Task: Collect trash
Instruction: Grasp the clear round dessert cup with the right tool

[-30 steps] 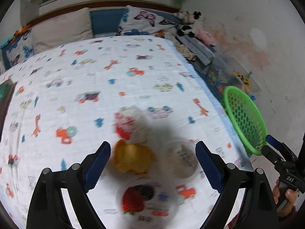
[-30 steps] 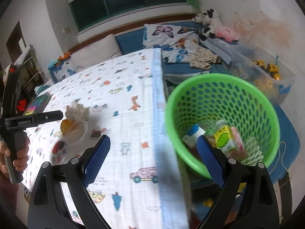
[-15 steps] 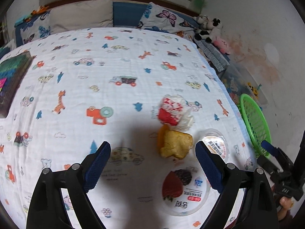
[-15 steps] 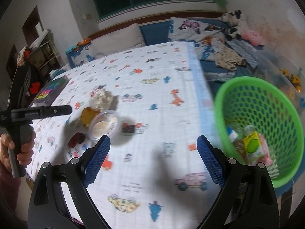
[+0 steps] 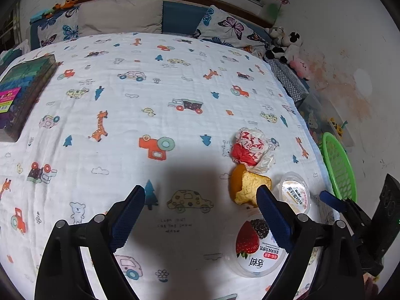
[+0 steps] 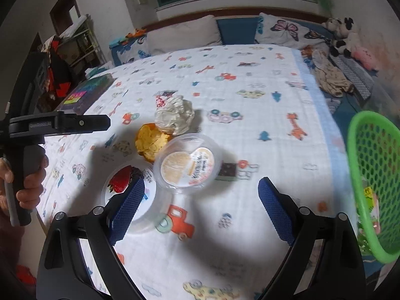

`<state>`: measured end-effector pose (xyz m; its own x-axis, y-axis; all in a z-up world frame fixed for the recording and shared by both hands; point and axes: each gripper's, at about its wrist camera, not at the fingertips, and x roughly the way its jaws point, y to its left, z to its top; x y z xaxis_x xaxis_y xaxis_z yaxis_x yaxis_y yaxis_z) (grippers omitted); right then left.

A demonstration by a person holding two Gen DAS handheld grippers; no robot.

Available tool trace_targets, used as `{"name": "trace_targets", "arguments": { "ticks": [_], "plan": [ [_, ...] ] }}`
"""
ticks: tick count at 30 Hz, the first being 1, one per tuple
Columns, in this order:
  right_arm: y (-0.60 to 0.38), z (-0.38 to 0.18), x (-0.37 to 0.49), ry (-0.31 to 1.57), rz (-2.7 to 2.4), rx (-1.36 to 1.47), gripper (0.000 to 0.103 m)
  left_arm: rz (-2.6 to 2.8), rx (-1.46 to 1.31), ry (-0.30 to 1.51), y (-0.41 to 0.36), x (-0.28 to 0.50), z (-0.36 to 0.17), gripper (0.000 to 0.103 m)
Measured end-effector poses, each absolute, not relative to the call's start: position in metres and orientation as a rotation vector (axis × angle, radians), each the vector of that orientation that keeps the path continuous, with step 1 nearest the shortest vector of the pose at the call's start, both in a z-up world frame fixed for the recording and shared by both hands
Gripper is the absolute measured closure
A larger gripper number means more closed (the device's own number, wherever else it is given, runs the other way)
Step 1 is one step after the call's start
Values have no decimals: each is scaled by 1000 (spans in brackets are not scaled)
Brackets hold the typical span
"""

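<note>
Trash lies on the printed bed sheet (image 5: 150, 95): a crumpled red-and-white wrapper (image 5: 250, 147) (image 6: 176, 115), an orange peel piece (image 5: 247, 187) (image 6: 151, 142), a clear pudding cup (image 5: 294, 195) (image 6: 188, 163), and a strawberry-label lid (image 5: 257, 247) (image 6: 130, 182). A green basket (image 6: 375, 175) (image 5: 338, 167) beside the bed holds some trash. My left gripper (image 5: 200, 217) is open and empty, left of the trash. My right gripper (image 6: 200, 210) is open and empty, just in front of the pudding cup.
A dark box (image 5: 20, 92) (image 6: 87, 93) lies on the bed's left side. Pillows (image 5: 120, 15) line the headboard. Plush toys (image 5: 287, 42) and a clear storage bin (image 5: 325, 122) sit along the right wall. The left handle (image 6: 30, 145) is at the left in the right wrist view.
My right gripper swung left from over the basket to over the bed, now facing the pudding cup. My left gripper shifted left, so the trash moved to its right side.
</note>
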<state>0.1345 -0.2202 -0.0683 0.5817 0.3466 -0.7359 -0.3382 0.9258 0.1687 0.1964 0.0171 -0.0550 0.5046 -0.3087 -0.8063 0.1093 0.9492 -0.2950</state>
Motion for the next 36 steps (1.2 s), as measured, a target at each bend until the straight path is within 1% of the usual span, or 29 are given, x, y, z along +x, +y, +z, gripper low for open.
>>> {"name": "trace_targets", "arguments": {
  "ticks": [13, 14, 18, 20, 23, 24, 31, 32, 34, 36],
  "plan": [
    [-196, -83, 154, 894, 400, -10, 12, -263, -238, 1026, 24, 198, -60, 16],
    [-196, -84, 154, 896, 397, -11, 14, -269, -234, 1028, 22, 198, -61, 16],
    [-199, -86, 154, 905, 387, -17, 29, -294, -217, 1034, 13, 197, -64, 16],
    [-203, -85, 152, 902, 387, -6, 30, -305, -215, 1037, 9, 197, -65, 16],
    [-210, -82, 148, 890, 378, 2, 37, -321, -202, 1039, 1, 195, -66, 16],
    [-213, -80, 147, 887, 372, 5, 38, -327, -195, 1039, -2, 195, -66, 16],
    [-226, -81, 147, 895, 361, 34, 36, -347, -143, 1030, -20, 193, -65, 16],
    [-227, -80, 147, 895, 361, 36, 35, -350, -146, 1031, -20, 194, -65, 16],
    [-227, -79, 148, 887, 357, 37, 23, -349, -152, 1033, -20, 194, -65, 16],
    [-225, -78, 149, 877, 356, 31, 22, -346, -152, 1032, -18, 194, -64, 16]
  ]
}}
